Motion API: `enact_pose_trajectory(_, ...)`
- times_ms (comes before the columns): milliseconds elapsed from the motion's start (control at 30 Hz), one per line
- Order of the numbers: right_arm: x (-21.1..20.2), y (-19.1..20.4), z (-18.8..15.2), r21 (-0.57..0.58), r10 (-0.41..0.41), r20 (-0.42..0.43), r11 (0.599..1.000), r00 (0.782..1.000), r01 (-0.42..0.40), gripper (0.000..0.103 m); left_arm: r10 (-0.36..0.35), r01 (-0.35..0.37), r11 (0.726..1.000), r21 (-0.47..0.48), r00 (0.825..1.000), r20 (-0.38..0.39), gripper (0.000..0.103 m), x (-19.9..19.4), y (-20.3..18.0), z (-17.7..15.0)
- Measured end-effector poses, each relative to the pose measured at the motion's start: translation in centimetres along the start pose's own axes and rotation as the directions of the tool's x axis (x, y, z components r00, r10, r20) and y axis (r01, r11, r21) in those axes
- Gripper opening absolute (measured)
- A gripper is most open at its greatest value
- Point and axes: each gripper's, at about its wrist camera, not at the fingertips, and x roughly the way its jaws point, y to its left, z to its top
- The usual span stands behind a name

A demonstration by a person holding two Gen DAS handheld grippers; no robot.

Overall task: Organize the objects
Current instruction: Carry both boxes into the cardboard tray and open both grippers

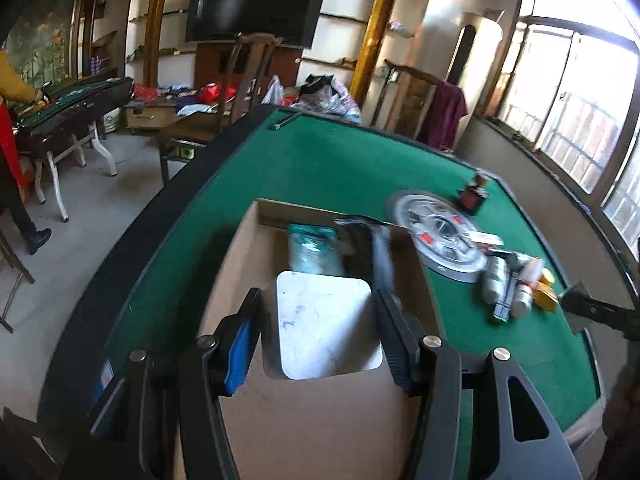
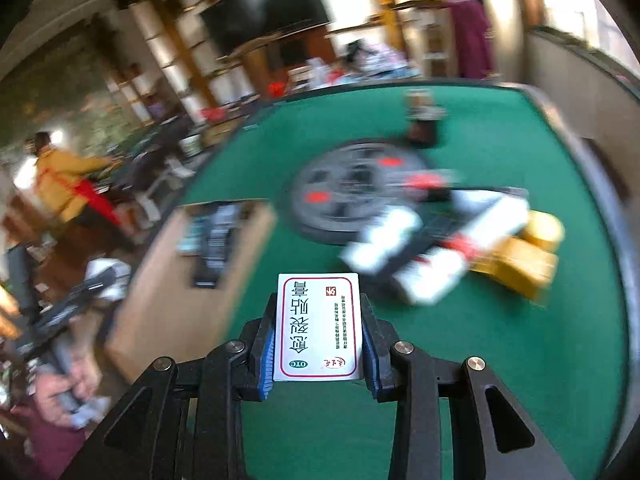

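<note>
My left gripper (image 1: 320,320) is shut on a white flat square packet (image 1: 326,324) and holds it over the open cardboard box (image 1: 248,280) on the green table. The box holds a teal pouch (image 1: 314,250) and a dark item (image 1: 360,240). My right gripper (image 2: 320,340) is shut on a white medicine box (image 2: 318,328) with red Chinese print, above the green felt to the right of the cardboard box (image 2: 168,280). A pile of medicine boxes and bottles (image 2: 440,248) lies ahead of it; the pile also shows in the left wrist view (image 1: 516,284).
A round silver wheel-shaped object (image 1: 436,236) lies on the table (image 1: 340,168) beside the pile, with a small dark bottle (image 1: 474,194) behind it. A person in yellow (image 2: 60,184) stands at another table far left. Chairs, clutter and windows ring the room.
</note>
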Motion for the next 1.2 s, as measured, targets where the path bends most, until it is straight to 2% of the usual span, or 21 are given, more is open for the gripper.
enact_pose_trajectory(67,2.1,2.9,1.0,-0.021,0.072,-0.034,0.997,0.997,-0.072,0.037,0.007,-0.007,1.0,0.004,1.0,-0.014,0.055,1.4,0.9,1.0)
enact_pose_trajectory(233,7.1,9.2,1.5,-0.076,0.153,-0.119,0.984,0.981,-0.163,0.038,0.009,-0.009,1.0,-0.001,0.997,-0.072,0.055,6.3,2.2,3.3)
enact_pose_trajectory(400,12.2,14.4,0.6,-0.141,0.15,-0.192,0.974,0.97,-0.178,0.038,0.031,-0.029,0.999,0.027,0.994,-0.104,0.055,10.3,2.2,4.6)
enact_pose_trajectory(667,17.9,17.7,0.3,-0.186,0.111,-0.263,0.969,0.958,-0.163,0.038,0.018,-0.02,1.0,-0.01,0.988,-0.154,0.055,13.8,3.7,5.0)
enact_pose_trajectory(833,19.9,18.8,0.5,-0.201,0.088,-0.275,0.968,0.957,-0.147,0.038,0.008,-0.01,1.0,-0.007,0.988,-0.154,0.056,13.5,3.6,4.9)
enact_pose_trajectory(967,20.9,18.7,0.8,-0.205,0.066,-0.275,0.971,0.959,-0.126,0.038,-0.031,0.021,0.998,-0.066,0.989,-0.144,0.056,12.6,4.2,5.4)
enact_pose_trajectory(1100,21.7,19.1,0.9,-0.252,0.011,-0.254,0.965,0.967,-0.077,0.038,-0.052,0.045,0.994,-0.103,0.997,-0.066,0.064,9.0,5.1,6.2)
enact_pose_trajectory(1200,22.4,19.5,1.4,-0.259,0.002,-0.251,0.963,0.968,-0.07,0.038,-0.06,0.06,0.989,-0.137,0.998,0.002,0.071,5.8,6.0,6.3)
